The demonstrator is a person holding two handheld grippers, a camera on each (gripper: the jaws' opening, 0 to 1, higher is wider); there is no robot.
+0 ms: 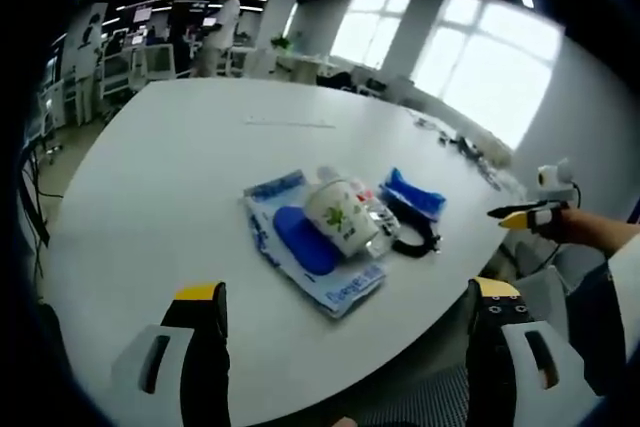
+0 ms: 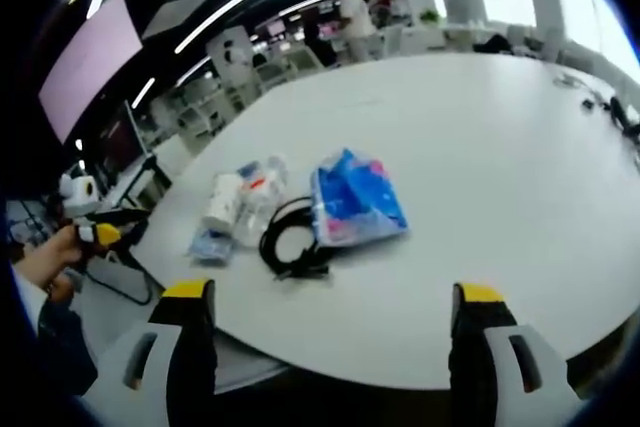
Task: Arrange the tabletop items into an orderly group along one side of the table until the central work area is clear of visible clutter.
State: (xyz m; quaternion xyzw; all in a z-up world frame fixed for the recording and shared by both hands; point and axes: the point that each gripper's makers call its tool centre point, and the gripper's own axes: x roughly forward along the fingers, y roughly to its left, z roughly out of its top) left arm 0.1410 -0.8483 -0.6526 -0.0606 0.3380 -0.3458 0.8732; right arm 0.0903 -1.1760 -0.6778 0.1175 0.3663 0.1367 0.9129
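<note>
Clutter is sitting bunched near one edge of a large white table (image 1: pixel 180 167): a white mug (image 1: pixel 340 215) with a green print is lying on a blue-and-white packet (image 1: pixel 300 242), touching a clear plastic bottle (image 1: pixel 378 219), with a coiled black cable (image 1: pixel 415 237) and a blue pouch (image 1: pixel 412 194) just beside them. The left gripper (image 1: pixel 345 299) and the right gripper (image 2: pixel 330 299) are both hovering with jaws spread wide, gripping nothing, well apart from the pile.

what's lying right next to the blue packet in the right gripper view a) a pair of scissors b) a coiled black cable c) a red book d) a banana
b: a coiled black cable lies against the blue packet on the white table.
</note>
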